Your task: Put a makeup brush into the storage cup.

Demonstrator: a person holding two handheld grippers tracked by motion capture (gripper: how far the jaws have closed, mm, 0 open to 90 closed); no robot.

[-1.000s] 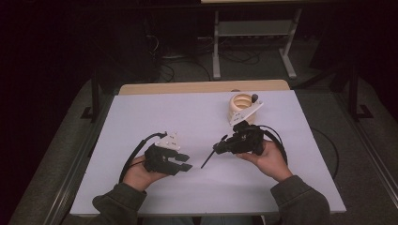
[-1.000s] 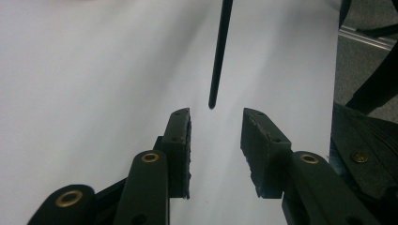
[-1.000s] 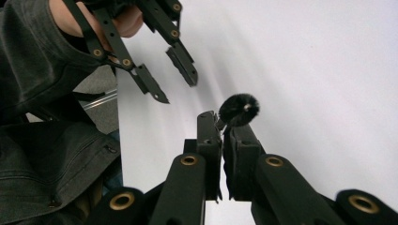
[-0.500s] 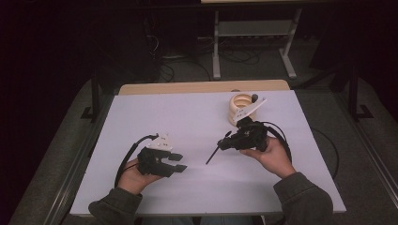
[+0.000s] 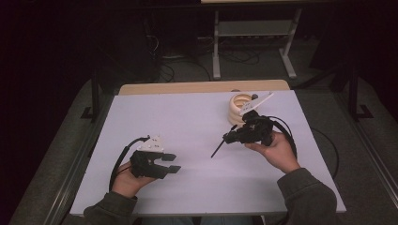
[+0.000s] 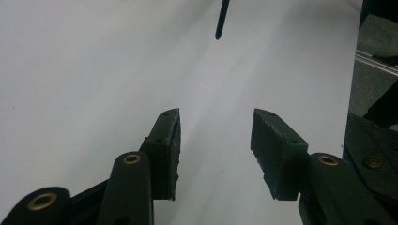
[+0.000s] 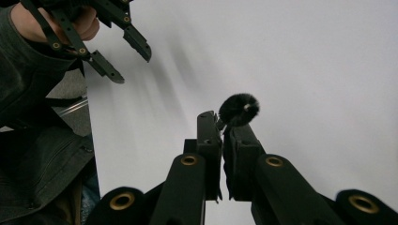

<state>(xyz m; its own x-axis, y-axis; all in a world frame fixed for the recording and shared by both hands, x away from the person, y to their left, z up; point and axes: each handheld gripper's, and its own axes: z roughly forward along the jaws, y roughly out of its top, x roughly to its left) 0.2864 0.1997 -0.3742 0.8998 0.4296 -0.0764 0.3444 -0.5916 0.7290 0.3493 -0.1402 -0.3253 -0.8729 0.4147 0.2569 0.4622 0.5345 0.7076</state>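
My right gripper [image 5: 227, 138] hovers over the right half of the white table [image 5: 197, 117] and is shut on a thin black brush [image 5: 217, 150]. The handle slants down-left toward the table's middle. In the right gripper view the brush's fuzzy black head [image 7: 238, 109] sticks out just past the closed jaws [image 7: 223, 123]. My left gripper [image 5: 174, 162] is at the near left, pointing right. Its jaws have just been opening, with nothing between them [image 6: 216, 124]. The brush handle's tip [image 6: 220, 21] shows far ahead of them. The left gripper [image 7: 123, 52] also appears at the upper left of the right gripper view.
A pale wooden holder of stacked rings [image 5: 238, 108] stands just behind the right gripper. The table's wooden far edge [image 5: 202, 87] meets a dark floor with cables and a metal stand [image 5: 253, 33]. The table's right edge [image 6: 353, 84] lies close beside the left gripper's jaws.
The left gripper has slid a little toward the near left edge, and its jaws stand wider apart. The right gripper and brush have barely moved.
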